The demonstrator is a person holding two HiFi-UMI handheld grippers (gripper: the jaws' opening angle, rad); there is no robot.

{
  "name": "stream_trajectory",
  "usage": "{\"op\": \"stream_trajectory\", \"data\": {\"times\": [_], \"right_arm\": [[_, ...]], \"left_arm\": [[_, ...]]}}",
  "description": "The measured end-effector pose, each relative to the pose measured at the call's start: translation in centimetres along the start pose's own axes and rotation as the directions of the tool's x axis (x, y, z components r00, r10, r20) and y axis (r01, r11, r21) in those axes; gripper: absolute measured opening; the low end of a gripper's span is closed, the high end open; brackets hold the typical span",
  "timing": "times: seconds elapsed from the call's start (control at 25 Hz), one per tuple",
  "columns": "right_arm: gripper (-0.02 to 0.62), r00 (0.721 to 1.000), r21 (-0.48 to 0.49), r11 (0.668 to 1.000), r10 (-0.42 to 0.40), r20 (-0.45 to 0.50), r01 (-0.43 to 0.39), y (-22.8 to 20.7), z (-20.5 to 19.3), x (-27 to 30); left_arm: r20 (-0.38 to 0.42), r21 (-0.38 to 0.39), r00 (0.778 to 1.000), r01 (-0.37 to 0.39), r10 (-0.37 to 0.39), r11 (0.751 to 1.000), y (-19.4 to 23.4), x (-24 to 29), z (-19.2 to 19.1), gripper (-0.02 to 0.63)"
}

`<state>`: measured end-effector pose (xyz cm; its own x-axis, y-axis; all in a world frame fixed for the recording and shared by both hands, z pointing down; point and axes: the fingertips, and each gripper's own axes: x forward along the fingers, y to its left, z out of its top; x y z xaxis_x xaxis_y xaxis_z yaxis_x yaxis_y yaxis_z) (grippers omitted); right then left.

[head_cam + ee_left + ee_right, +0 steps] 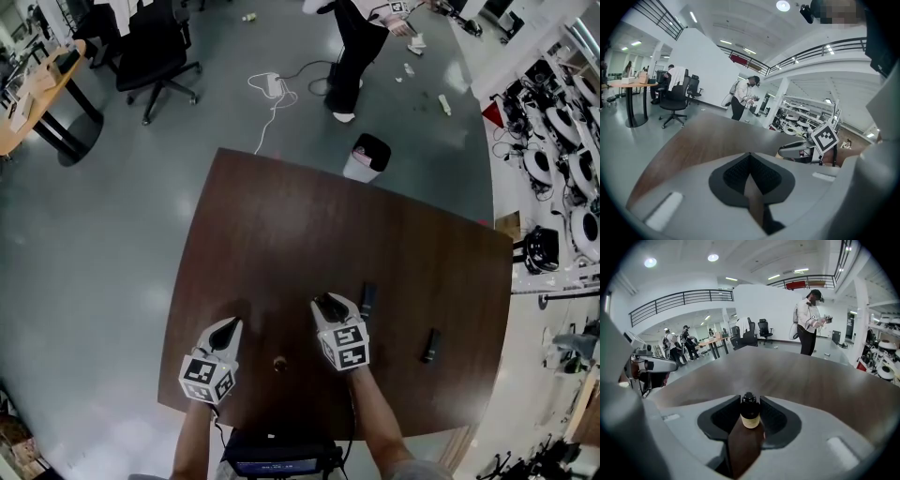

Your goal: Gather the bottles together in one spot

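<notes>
right gripper (750, 402) grips bottle (750, 417), unclear overhead

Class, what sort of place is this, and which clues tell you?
Probably a robotics lab in an open-plan hall: shelves of white machines, office chairs, and a railed mezzanine.

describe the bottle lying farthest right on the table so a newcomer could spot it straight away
Start at the brown table and find the right gripper near the person's edge. One dark bottle lies close beside that gripper. The one you want, the far-right bottle, lies alone further right, toward the table's right edge, with bare wood all round it.
</notes>
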<state>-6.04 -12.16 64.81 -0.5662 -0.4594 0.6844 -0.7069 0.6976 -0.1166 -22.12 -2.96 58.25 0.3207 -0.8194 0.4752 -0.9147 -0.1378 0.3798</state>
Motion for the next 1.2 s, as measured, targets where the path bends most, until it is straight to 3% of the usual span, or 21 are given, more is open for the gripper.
{"op": "stream_trajectory", "data": {"times": [0.72, 1.2], "right_arm": [[0.129, 0.998, 0.013, 1.000, 0.002, 0.056, -0.003, 1.5, -1.3, -4.3], [0.129, 0.996, 0.030, 1.000, 0.009, 0.090, -0.011, 5.0, -4.1, -7.6]], "left_arm": [[0.011, 0.038, 1.000, 0.021, -0.022, 0.999, -2.2, -1.5, -0.1, 0.002], [0.010, 0.072, 0.999, 0.048, -0.048, 0.996, -3.4, -4.0, -1.8, 0.002]]}}
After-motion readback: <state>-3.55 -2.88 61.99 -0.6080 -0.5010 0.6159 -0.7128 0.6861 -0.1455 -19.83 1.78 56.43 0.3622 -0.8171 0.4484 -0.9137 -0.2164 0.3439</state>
